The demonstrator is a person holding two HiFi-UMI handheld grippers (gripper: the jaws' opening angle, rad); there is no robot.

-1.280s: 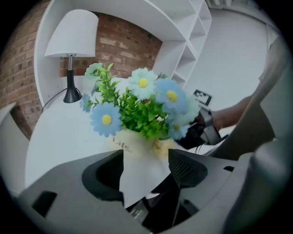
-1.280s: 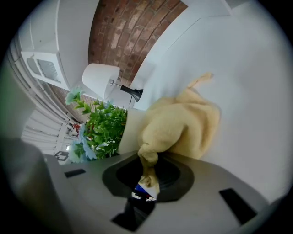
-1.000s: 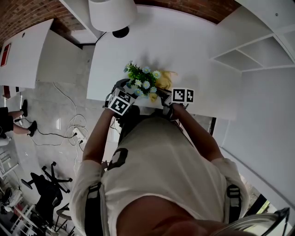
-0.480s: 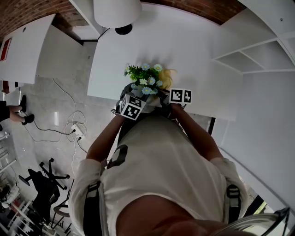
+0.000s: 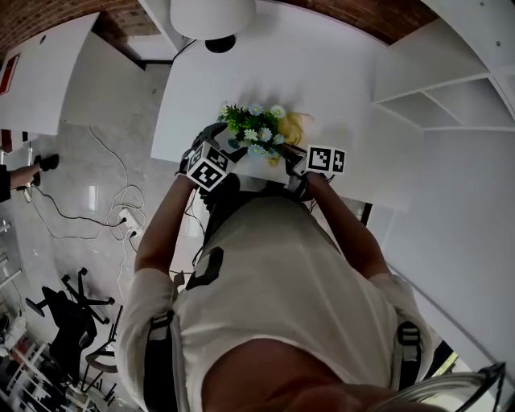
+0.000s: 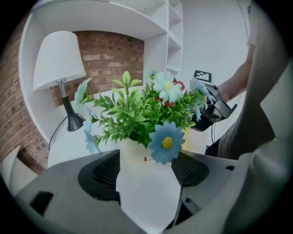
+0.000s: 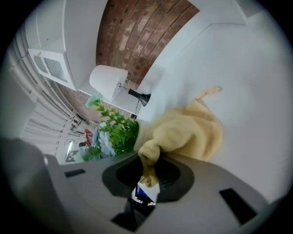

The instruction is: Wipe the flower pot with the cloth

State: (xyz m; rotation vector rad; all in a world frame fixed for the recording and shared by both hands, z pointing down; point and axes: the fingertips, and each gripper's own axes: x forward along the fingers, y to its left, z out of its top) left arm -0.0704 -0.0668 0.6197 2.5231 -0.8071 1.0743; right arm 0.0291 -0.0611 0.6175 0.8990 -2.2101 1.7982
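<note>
A pale pot of green leaves and blue and white flowers (image 5: pixel 256 129) stands near the white table's front edge. My left gripper (image 5: pixel 219 146) is at its left side and its jaws have just been opening. In the left gripper view the pot (image 6: pixel 137 153) stands just past the wide-open left gripper (image 6: pixel 146 172), and neither pad presses on it. My right gripper (image 5: pixel 290 158) is at the pot's right, shut on a yellow cloth (image 5: pixel 294 125). In the right gripper view the cloth (image 7: pixel 187 132) is bunched beside the pot, with a corner pinched in the right gripper (image 7: pixel 149 171).
A lamp with a white shade (image 5: pixel 211 14) and a black base stands at the table's back (image 6: pixel 57 59). White shelves (image 5: pixel 438 76) run along the right. The table's front edge (image 5: pixel 169 165) is just under the grippers. Cables and an office chair (image 5: pixel 68 310) are on the floor at left.
Half a second ago the left gripper was tucked in under the flowers. It now sits further out at the pot's left. The right gripper and cloth have hardly moved.
</note>
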